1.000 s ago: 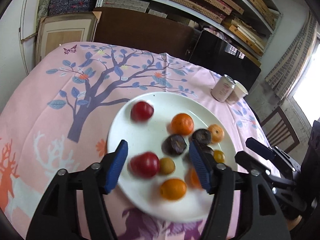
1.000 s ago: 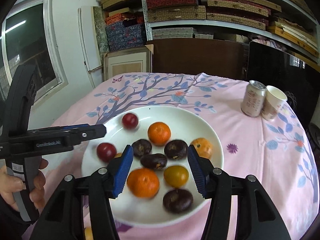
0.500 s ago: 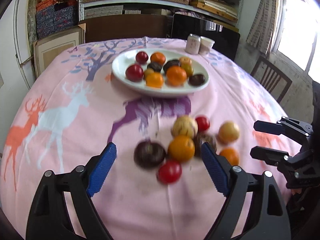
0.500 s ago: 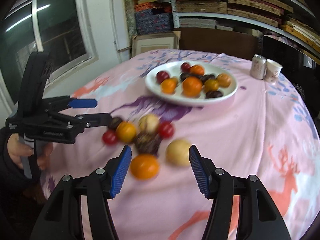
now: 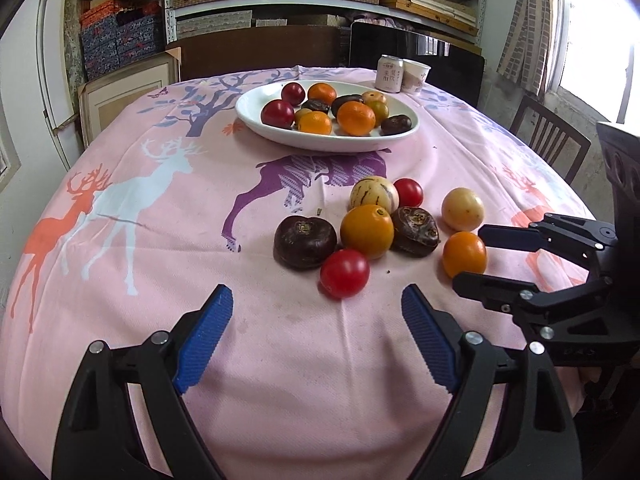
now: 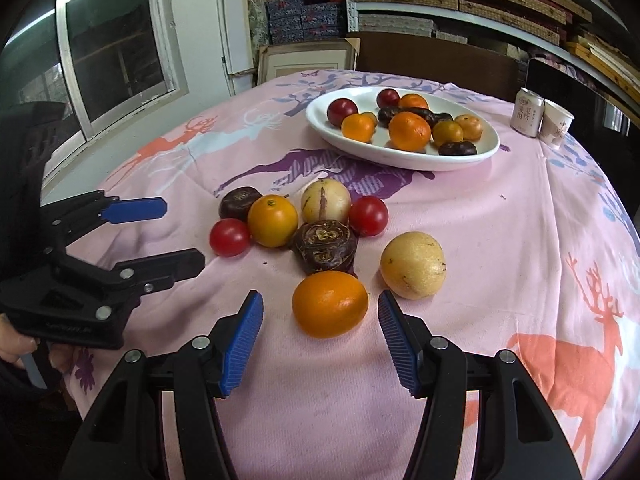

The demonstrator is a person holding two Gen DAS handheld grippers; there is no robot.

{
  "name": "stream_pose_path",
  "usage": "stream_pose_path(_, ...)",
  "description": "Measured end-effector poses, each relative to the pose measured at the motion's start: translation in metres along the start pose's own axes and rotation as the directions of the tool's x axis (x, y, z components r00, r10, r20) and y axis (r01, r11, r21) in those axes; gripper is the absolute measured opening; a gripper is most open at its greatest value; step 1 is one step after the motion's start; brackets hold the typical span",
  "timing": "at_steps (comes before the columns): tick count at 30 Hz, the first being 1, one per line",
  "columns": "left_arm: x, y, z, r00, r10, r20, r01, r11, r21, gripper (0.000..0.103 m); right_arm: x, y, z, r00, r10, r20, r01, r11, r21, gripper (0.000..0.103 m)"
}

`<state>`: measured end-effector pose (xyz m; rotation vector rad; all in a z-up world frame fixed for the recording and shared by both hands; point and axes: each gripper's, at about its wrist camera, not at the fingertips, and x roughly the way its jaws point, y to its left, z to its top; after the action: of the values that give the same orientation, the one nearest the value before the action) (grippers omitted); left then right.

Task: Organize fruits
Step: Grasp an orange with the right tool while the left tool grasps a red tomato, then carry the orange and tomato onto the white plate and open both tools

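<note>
- Pulled back from over the white oval plate (image 5: 256, 118) since a second ago, both views now low over loose fruit on the pink deer-print worktop (image 5: 160, 240).
- Left wrist view: left hand-held gripper (image 5: 317, 322) spread wide, empty, just short of a round red tomato-like fruit (image 5: 344, 273) touching a dark purple wrinkled fruit (image 5: 305, 241).
- Right wrist view: right hand-held gripper (image 6: 320, 322) moderately open, blue pads flanking a smooth orange fruit (image 6: 330, 310) without touching.

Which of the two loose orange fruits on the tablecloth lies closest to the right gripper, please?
The orange fruit set apart at the near edge of the cluster, just ahead of the right gripper. The other orange sits farther back, among the tomatoes and dark fruits.
</note>
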<state>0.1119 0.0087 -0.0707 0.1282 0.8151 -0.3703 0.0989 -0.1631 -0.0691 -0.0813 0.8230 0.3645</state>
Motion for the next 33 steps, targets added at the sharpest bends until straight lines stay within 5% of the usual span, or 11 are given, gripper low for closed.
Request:
stream_pose_path(3, 0.007, -0.003, 0.005, 0.999, 0.021, -0.025, -0.021, 1.000, 0.002, 0.084, 0.007, -0.001, 0.001, 1.000, 0.008, -0.018, -0.008, 1.000, 0.008, 0.041)
stream_pose_path(8, 0.013, -0.011, 0.011, 0.998, 0.042, -0.045, -0.042, 0.999, 0.014, 0.083, -0.006, -0.016, -0.004, 0.998, 0.038, 0.058, -0.043, 0.995, 0.089, 0.041)
stream_pose_path(12, 0.026, -0.020, 0.013, 0.995, 0.045, -0.089, -0.042, 0.998, 0.038, 0.058, -0.010, -0.028, -0.010, 0.993, 0.085, 0.079, -0.096, 0.986, 0.140, 0.041)
stream_pose_path(17, 0.033, -0.019, 0.015, 0.994, 0.051, -0.101, -0.049, 0.998, 0.026, 0.050, -0.014, -0.027, -0.011, 0.989, 0.111, 0.100, -0.123, 0.985, 0.122, 0.041)
stream_pose_path(22, 0.037, -0.023, 0.019, 0.994, 0.030, -0.102, -0.027, 0.999, 0.031, 0.028, -0.016, -0.029, -0.011, 0.986, 0.126, 0.109, -0.140, 0.982, 0.126, 0.041)
stream_pose_path(33, 0.025, -0.029, 0.015, 0.998, 0.001, -0.069, 0.002, 0.999, 0.039, 0.028, -0.020, -0.028, -0.012, 0.981, 0.142, 0.133, -0.158, 0.980, 0.118, 0.041)
